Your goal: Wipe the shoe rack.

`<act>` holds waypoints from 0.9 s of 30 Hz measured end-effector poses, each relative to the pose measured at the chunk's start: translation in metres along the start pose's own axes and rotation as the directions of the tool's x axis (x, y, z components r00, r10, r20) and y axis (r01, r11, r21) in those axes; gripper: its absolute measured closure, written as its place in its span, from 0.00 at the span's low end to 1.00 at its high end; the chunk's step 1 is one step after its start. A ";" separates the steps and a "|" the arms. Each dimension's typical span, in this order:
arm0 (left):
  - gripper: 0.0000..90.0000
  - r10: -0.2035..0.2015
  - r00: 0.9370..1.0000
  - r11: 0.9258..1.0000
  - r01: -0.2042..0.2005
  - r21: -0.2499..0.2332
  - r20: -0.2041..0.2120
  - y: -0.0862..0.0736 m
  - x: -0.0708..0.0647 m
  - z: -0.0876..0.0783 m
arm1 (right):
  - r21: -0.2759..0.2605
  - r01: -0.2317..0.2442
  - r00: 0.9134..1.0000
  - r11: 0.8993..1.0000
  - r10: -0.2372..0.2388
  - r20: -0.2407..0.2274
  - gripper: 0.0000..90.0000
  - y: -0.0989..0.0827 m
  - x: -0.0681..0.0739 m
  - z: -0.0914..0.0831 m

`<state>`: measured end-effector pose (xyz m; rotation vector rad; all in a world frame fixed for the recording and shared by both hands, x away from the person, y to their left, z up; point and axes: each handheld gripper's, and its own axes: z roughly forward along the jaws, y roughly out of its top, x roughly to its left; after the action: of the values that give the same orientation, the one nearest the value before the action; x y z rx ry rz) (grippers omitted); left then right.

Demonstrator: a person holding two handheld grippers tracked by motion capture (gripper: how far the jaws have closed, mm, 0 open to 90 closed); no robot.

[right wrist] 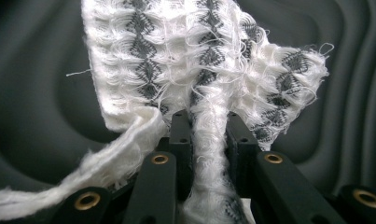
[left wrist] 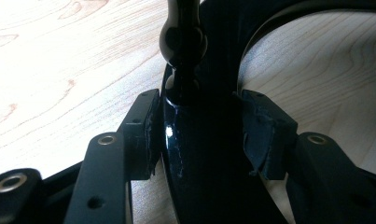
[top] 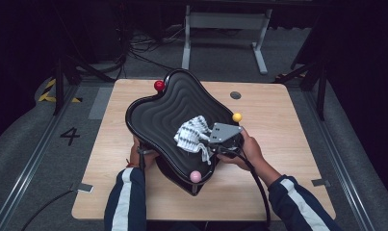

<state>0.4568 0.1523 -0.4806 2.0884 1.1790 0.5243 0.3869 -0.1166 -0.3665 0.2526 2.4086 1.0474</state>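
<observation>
My right tool (right wrist: 209, 128) is clamped on a white patterned cloth (top: 192, 134) lying on the black ridged tray (top: 153, 113); my left tool (left wrist: 197, 135) grips the tray's near rim on the tabletop (top: 273, 110).

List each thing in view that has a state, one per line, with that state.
Black ridged tray: tilted up off the table, near edge gripped.
White patterned cloth: crumpled, lying on the tray, pinched at one fold.
Left gripper: shut on the tray's glossy rim.
Right gripper: shut on the cloth.
Red ball, yellow ball, pink ball: sitting at the tray's rim.
</observation>
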 end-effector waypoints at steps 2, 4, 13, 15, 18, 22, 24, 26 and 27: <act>0.56 0.000 1.000 1.000 0.000 0.000 0.001 0.000 0.000 0.000 | 0.008 -0.032 0.999 0.999 0.032 0.020 0.85 -0.005 -0.009 0.000; 0.56 0.000 1.000 1.000 0.000 0.000 0.001 0.000 0.000 0.000 | 0.029 -0.046 0.997 0.999 0.044 0.059 0.85 -0.010 -0.016 0.001; 0.56 0.001 1.000 1.000 -0.001 0.001 -0.001 0.000 0.000 0.000 | 0.092 -0.176 0.969 0.980 0.156 0.189 0.85 -0.036 -0.051 0.000; 0.56 0.001 1.000 1.000 -0.001 0.001 0.000 0.000 0.000 0.000 | 0.091 -0.184 0.968 0.979 0.164 0.191 0.85 -0.038 -0.054 -0.001; 0.56 0.003 1.000 1.000 -0.003 0.002 0.000 0.000 0.000 0.000 | 0.092 -0.198 0.964 0.976 0.177 0.198 0.85 -0.042 -0.058 -0.001; 0.56 0.003 1.000 1.000 -0.003 0.002 0.000 0.000 0.000 0.000 | 0.084 -0.194 0.966 0.977 0.175 0.191 0.85 -0.040 -0.059 0.000; 0.56 0.004 1.000 1.000 -0.004 0.002 0.000 0.000 0.000 0.000 | 0.073 -0.188 0.968 0.979 0.172 0.182 0.85 -0.038 -0.058 0.002; 0.56 0.008 1.000 1.000 -0.008 0.003 0.001 0.000 0.000 0.000 | 0.062 -0.183 0.971 0.981 0.171 0.165 0.85 -0.036 -0.058 0.002; 0.56 0.020 1.000 1.000 -0.020 0.006 0.009 0.000 0.001 0.000 | 0.049 -0.187 0.972 0.981 0.178 0.151 0.85 -0.035 -0.056 0.003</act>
<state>0.4575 0.1530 -0.4802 2.1082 1.1571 0.5212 0.4372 -0.1587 -0.3726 0.5634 2.3215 0.9946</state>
